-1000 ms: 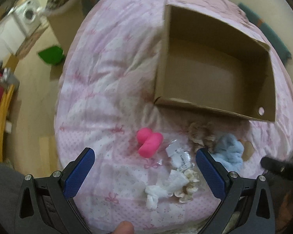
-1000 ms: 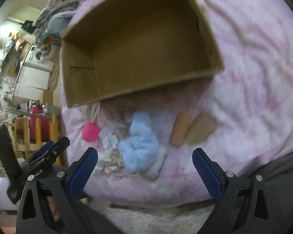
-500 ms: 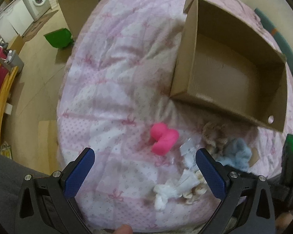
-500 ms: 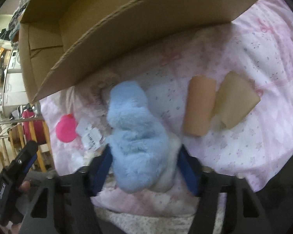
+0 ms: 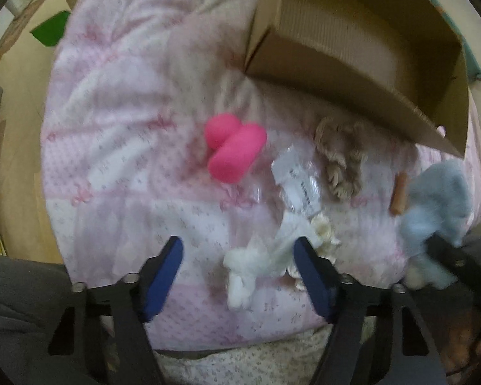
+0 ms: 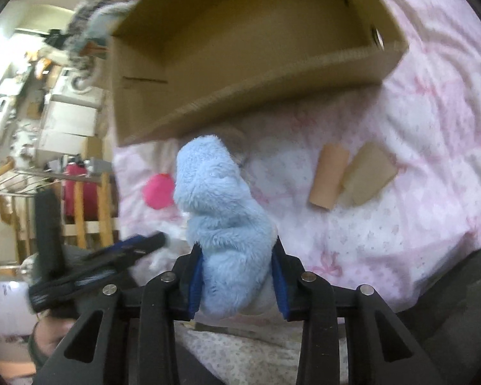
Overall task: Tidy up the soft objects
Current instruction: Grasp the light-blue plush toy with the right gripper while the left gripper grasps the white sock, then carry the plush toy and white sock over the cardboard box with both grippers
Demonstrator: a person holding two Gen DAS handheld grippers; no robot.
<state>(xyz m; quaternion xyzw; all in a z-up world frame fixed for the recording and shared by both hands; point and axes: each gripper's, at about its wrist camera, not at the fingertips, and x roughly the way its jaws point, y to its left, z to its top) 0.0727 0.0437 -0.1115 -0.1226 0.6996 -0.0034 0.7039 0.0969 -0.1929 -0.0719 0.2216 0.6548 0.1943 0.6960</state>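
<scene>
Right tongs [image 6: 237, 276] are closing, blue pads pressed into the sides of the fluffy light-blue plush [image 6: 223, 211], which stands up between them. Left tongs [image 5: 239, 276] are closing too, jaws apart around the white fluffy toy [image 5: 250, 264] on the pink bedspread [image 5: 118, 102], pads not touching it. Just beyond the white toy lie a cream ruffled scrunchie [image 5: 324, 231] and a clear packet with a label [image 5: 296, 179]. Further on, the hot-pink foam piece [image 5: 234, 152] lies on one side and the beige ruffled scrunchie [image 5: 340, 160] on the other. Two tan foam pieces [image 6: 349, 176] sit apart. Beyond everything stands the open cardboard box [image 5: 352, 61].
</scene>
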